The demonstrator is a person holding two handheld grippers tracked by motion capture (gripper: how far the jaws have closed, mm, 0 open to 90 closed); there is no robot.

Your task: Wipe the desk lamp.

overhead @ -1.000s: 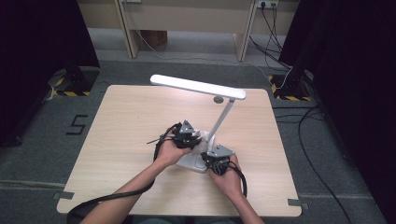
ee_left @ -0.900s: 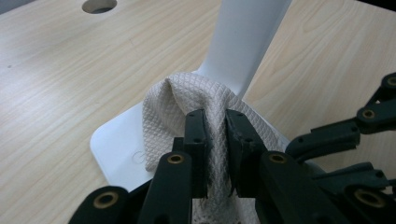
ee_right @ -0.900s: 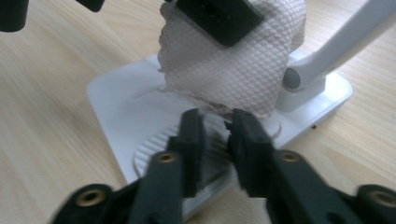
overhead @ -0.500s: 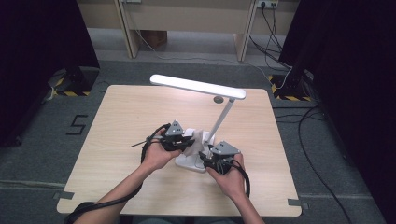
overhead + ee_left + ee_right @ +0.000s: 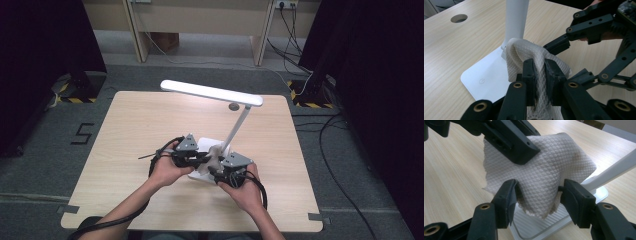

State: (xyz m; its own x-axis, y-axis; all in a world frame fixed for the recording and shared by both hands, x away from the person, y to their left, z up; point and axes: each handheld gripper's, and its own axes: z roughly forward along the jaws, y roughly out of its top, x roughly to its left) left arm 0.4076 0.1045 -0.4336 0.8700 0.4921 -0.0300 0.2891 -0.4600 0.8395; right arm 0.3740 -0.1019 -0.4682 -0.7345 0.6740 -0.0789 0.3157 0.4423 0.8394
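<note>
**One cloth, two grippers, one lamp**

My left gripper (image 5: 539, 75) is clamped on the single white cloth (image 5: 529, 53), which hangs over the lamp's base (image 5: 482, 81). My right gripper (image 5: 537, 192) has just been opening; its jaws stand apart around the cloth, not pressing. One lamp (image 5: 212, 93) stands on the table (image 5: 125, 125). The floor mark (image 5: 82, 134) reads "5".

Wood table (image 5: 130, 150), black curtains (image 5: 45, 65), floor cables (image 5: 320, 125).
</note>
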